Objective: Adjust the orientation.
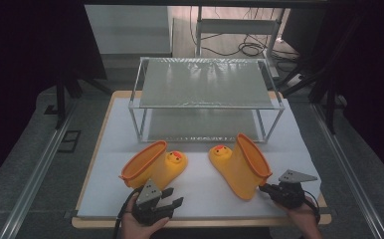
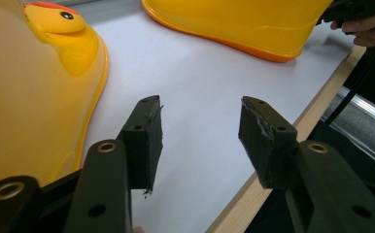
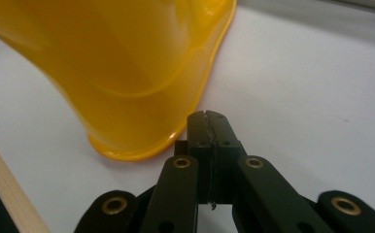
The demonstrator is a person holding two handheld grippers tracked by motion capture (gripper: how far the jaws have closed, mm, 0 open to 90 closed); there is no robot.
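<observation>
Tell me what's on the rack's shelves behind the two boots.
Both mesh shelves of the rack look bare. The top shelf covers much of the lower one, so its back part cannot be checked. The boots lie on the white mat.

Left boot and right boot: glossy yellow plastic or rubber, smooth, orange trim at rim. Table cover: white, matt, smooth sheet. Table edge: pale bare wood. Rack: silvery metal frame, shelves dull grey with sheen. Right gripper and left gripper: matt black, pads rough-edged.
</observation>
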